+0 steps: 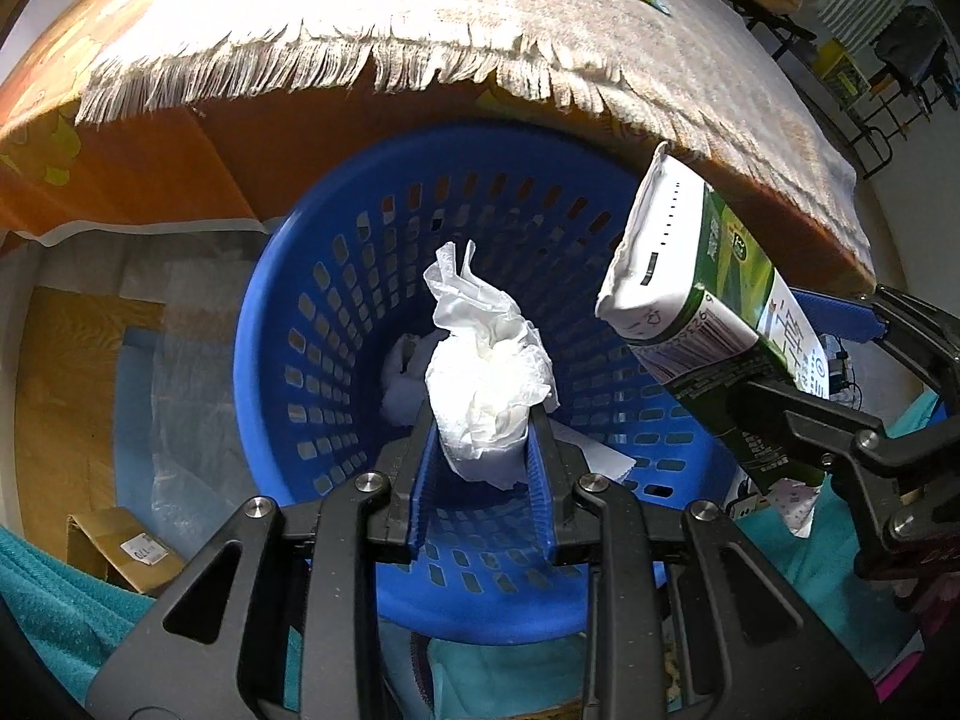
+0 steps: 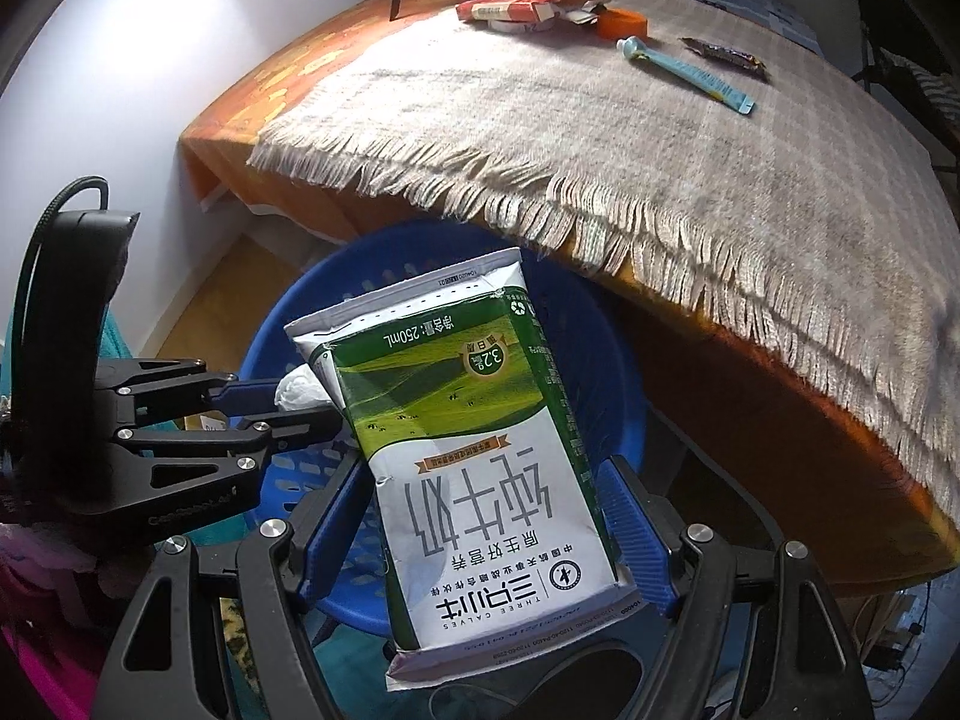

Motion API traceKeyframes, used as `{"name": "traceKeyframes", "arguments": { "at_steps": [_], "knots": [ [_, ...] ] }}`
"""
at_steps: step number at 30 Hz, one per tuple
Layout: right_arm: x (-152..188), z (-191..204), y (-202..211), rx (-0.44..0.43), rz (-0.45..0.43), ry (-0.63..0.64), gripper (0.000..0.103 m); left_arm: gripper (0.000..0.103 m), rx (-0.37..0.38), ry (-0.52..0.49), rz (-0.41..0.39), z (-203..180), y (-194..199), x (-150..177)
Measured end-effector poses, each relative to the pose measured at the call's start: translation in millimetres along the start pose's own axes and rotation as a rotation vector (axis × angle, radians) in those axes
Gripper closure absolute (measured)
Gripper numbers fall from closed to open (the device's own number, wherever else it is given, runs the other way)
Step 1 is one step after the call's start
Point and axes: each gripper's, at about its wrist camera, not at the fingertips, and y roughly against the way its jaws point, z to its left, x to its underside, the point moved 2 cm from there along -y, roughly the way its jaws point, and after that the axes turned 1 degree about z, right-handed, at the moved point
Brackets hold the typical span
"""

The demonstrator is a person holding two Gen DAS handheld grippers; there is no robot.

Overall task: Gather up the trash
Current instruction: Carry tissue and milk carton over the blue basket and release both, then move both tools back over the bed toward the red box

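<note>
White crumpled tissue wad (image 1: 489,378) is clamped in the left hand-held gripper (image 1: 480,450) over the perforated blue plastic basket (image 1: 288,324), presumably for dropping. At 3 o'clock, the right hand-held gripper (image 2: 486,540) grips the flattened green-and-white milk carton (image 2: 474,456), also above the basket.

A crumpled white tissue wad (image 1: 489,372) sat pinched in my left tool (image 1: 480,426), and a flattened green-and-white milk carton (image 2: 474,450) in my right tool (image 2: 480,516), both above the blue perforated plastic basket (image 1: 336,312).

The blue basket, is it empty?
No: white crumpled paper already lies at the bottom of the blue basket.
</note>
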Motion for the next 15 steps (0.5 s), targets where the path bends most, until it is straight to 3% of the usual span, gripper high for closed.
{"name": "traceKeyframes", "arguments": {
  "at_steps": [6, 9, 13, 15],
  "knots": [
    [-2, -3, -4, 0.001, 0.007, -0.010, 0.023, 0.077, -0.014, -0.004, 0.006, -2, -5, -2],
    [-1, -5, -8, 0.011, 0.019, -0.022, 0.022, 0.068, -0.024, -0.006, 0.007, -3, -6, -3],
    [-1, -9, -11, 0.021, 0.028, -0.035, 0.017, 0.044, -0.040, -0.004, 0.002, -5, -7, -5],
    [-1, -11, -12, 0.025, 0.031, -0.040, 0.016, 0.044, -0.045, 0.001, -0.006, -5, -6, -7]
  ]
}}
